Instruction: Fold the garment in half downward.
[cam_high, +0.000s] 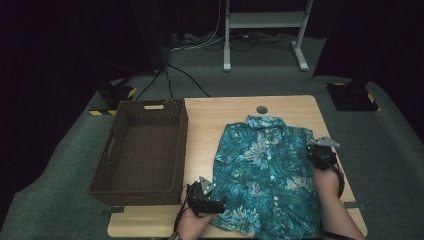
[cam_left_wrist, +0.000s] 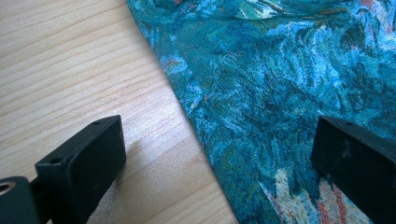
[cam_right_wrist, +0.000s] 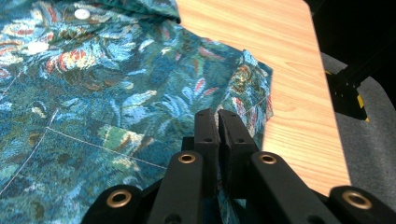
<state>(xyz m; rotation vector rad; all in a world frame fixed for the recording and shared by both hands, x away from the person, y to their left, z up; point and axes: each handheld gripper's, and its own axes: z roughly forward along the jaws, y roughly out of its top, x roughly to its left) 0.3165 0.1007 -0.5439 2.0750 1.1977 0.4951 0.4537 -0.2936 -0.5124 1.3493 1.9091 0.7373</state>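
A teal floral button-up shirt (cam_high: 265, 170) lies spread flat on the wooden table (cam_high: 210, 120), collar toward the far side. My left gripper (cam_high: 217, 204) sits at the shirt's near-left hem, open wide. In the left gripper view (cam_left_wrist: 219, 144) one jaw is over bare wood and the other over the shirt (cam_left_wrist: 280, 79), with the cloth's edge running between them. My right gripper (cam_high: 316, 148) is at the shirt's right sleeve, and its jaws (cam_right_wrist: 217, 116) are pressed together with the shirt (cam_right_wrist: 93, 93) fabric pinched between them.
A dark brown wicker basket (cam_high: 145, 107) stands empty on the table's left half, close to the left gripper. A small grey round cap (cam_high: 261, 109) is set in the table beyond the collar. The table's right edge (cam_right_wrist: 322, 116) runs near the right gripper.
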